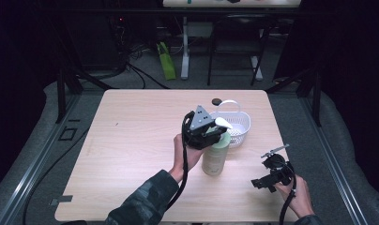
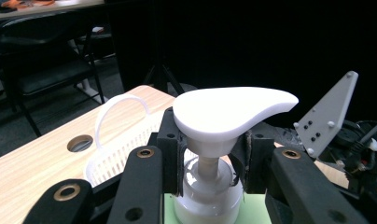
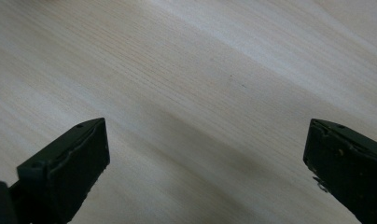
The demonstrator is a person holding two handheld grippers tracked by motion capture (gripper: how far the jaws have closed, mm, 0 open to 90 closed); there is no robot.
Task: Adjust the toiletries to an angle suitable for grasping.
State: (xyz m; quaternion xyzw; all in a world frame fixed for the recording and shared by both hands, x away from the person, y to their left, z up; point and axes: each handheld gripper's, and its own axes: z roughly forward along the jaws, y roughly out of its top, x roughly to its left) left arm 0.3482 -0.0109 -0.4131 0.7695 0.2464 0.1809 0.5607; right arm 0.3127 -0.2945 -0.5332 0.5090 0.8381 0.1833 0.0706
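Gripping the pump neck of the pump bottle point(image 1: 216, 157), the left gripper point(image 2: 210, 158) has its jaws pressed in from both sides just beneath the white pump head point(image 2: 233, 114). The bottle stands upright, long axis vertical, near the centre of the wooden table point(image 1: 131, 140), just beside the white basket point(image 1: 239, 123). Its body is pale green with a white collar. Farther right, well apart, the right gripper point(image 1: 272, 176) hangs spread wide over bare tabletop, holding nothing.
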